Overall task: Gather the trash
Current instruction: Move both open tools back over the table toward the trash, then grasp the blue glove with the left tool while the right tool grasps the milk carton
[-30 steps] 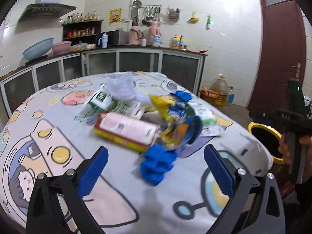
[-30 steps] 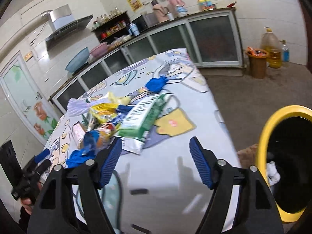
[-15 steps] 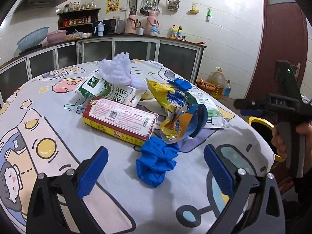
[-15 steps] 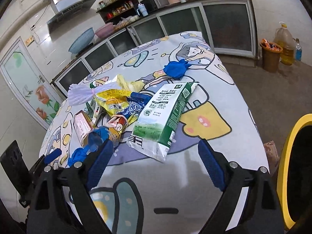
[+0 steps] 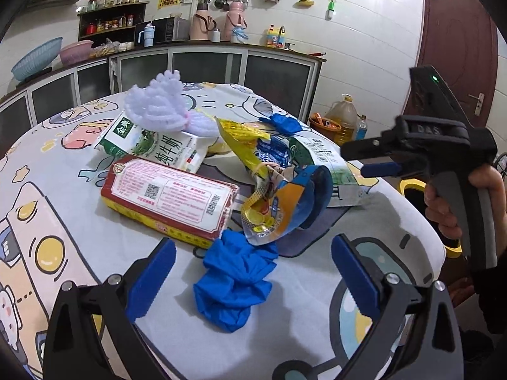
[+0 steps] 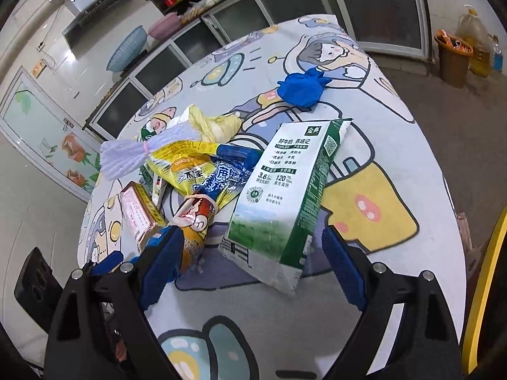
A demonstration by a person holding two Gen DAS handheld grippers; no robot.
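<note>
1. Left gripper (image 5: pixel 253 278): spread wide, empty, hovering over the crumpled blue glove (image 5: pixel 234 285), which sits between the pads without touching.
2. Right gripper (image 6: pixel 253 269): spread wide, empty, straddling the near end of the green milk carton (image 6: pixel 285 196).
3. Snack wrappers (image 6: pixel 202 174) at 10 o'clock of the carton; second blue glove (image 6: pixel 301 90) at 12.
4. Yellow-rimmed bin (image 6: pixel 484 291) at 3 o'clock, off the table (image 6: pixel 396 285).

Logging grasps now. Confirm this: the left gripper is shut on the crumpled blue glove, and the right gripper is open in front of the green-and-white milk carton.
Wrong: the left wrist view shows the left gripper open, its fingers either side of the crumpled blue glove. The right gripper is open before the green-and-white milk carton.
</note>
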